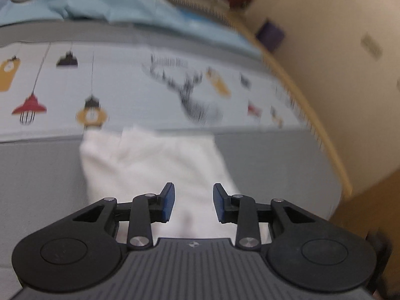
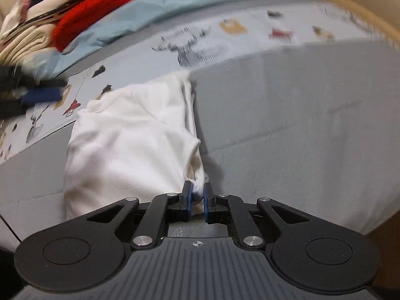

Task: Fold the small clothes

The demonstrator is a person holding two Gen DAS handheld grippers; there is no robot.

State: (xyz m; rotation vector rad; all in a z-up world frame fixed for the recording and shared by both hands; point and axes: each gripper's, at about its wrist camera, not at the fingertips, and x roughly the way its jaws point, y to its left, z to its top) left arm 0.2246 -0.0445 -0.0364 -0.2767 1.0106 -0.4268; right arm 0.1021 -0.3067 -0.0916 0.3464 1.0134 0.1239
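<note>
A grey bed cover [image 2: 287, 115] fills the ground ahead of and to the right of the right tongs [image 2: 197, 198], and it also spreads to both sides of the left tongs [image 1: 193, 203]. Beyond it, further out from both tools, lies a pale printed sheet [image 1: 120, 87] with lamp and stag motifs, blurred in both views. Past that sheet sits a light blue cloth [image 1: 112, 7], and at the far left of the right wrist view a pile of clothes [image 2: 30, 30] with a red garment [image 2: 97, 7] on its near side. A tan wooden bed edge [image 1: 322, 135] curves away to the right of the left tongs.

The white garment [image 2: 130, 135] lies on the grey cover, stretching forward and to the left from the right tongs; its far end reaches the printed sheet. In the left wrist view the same white garment [image 1: 155, 165] lies directly ahead of and beneath the left tongs.

The right tongs are closed down to a narrow gap, with a bunched corner of the white garment pinched between the blue pads [image 2: 189, 200]. The left tongs stand wide open, gripping nothing, above the cloth; whether their tips touch the fabric is hard to say.

A dark tool with a blue pad, probably the left tongs [image 2: 42, 92], shows blurred at the left edge of the right wrist view.
</note>
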